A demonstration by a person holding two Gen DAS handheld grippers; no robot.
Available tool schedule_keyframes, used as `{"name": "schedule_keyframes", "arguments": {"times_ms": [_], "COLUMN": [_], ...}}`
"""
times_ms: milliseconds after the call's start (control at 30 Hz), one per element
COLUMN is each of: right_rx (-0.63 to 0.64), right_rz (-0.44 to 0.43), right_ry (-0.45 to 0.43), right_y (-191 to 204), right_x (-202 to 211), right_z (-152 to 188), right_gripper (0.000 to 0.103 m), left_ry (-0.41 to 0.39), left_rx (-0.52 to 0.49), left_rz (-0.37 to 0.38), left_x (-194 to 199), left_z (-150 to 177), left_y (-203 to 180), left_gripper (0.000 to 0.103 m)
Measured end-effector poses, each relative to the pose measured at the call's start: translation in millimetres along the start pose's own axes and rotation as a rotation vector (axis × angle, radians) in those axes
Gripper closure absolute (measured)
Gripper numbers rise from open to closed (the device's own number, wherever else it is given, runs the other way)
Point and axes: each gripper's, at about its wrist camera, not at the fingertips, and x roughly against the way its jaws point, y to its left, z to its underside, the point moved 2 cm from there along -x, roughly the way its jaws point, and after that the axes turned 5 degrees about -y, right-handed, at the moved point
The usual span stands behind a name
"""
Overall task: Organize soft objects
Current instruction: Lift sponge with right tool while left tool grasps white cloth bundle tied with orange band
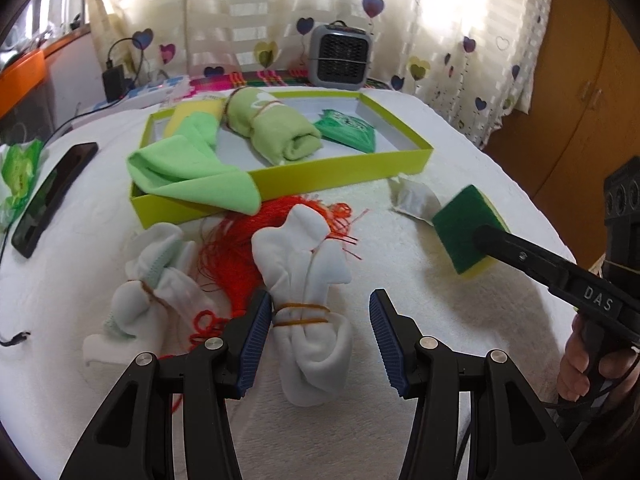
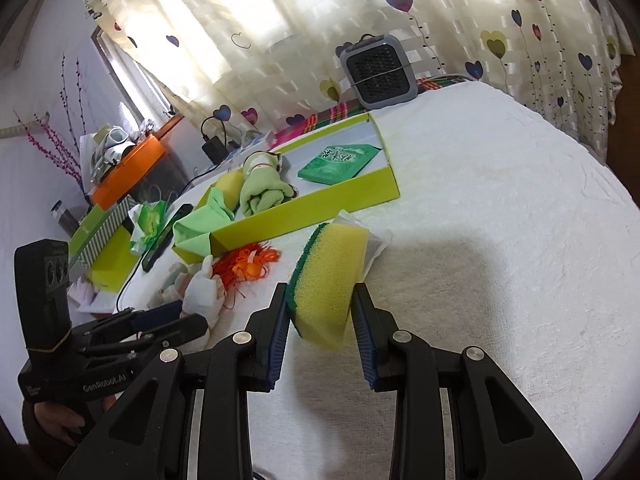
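White towel-covered table [image 2: 500,208]; my right gripper [image 2: 320,312] pinches the sponge [image 2: 328,272]; left gripper [image 1: 316,320] spread around the banded white cloth bundle [image 1: 308,308]; I'd close on its band.

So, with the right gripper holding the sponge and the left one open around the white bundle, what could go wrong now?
1. The right gripper pinches the sponge only at its near end, so it may twist or slip out on the way to the green tray.
2. The orange string lies against the white cloth bundle; when the open left gripper lifts it, the string may be dragged along.
3. The green cloth hangs over the tray wall and could be knocked out.
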Motion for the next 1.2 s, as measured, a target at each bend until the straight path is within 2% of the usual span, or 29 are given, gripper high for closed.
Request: {"name": "schedule_keyframes", "arguments": {"times_ms": [200,500,600,833,1200], "right_rx": [-0.009,-0.022,-0.034,-0.043,-0.043], "right_rz": [-0.011,-0.029,-0.037,-0.040,-0.038], "right_ry": [0.000,0.004,0.007,0.009,0.010], "right_y": [-3.0,-6.1,-8.5,-9.1,-9.1], "right_x": [0.1,-0.9,-1.4,-1.9,-1.6], "right_z": [1.1,2.1,1.8,2.1,2.4], "right_gripper": [0.071,0.071,0.071,0.071,0.071], "left_ry": [-0.025,0.018,0.015,0.019,-0.002], "left_rx": [-0.042,-0.024,-0.023,-0.014,0.003], "left_rz": [0.025,-0.048,-0.049,-0.080,-0.072], "left_x": [3.6,-10.7,-11.5,-12.4,-11.2], "left_z": [0.1,4.0,3.4,3.6,4.1], "left_y": [-10.4,-3.3,-3.5,1.9,5.4], "left_gripper": [0.053,0.053,0.053,0.067,0.070]}}
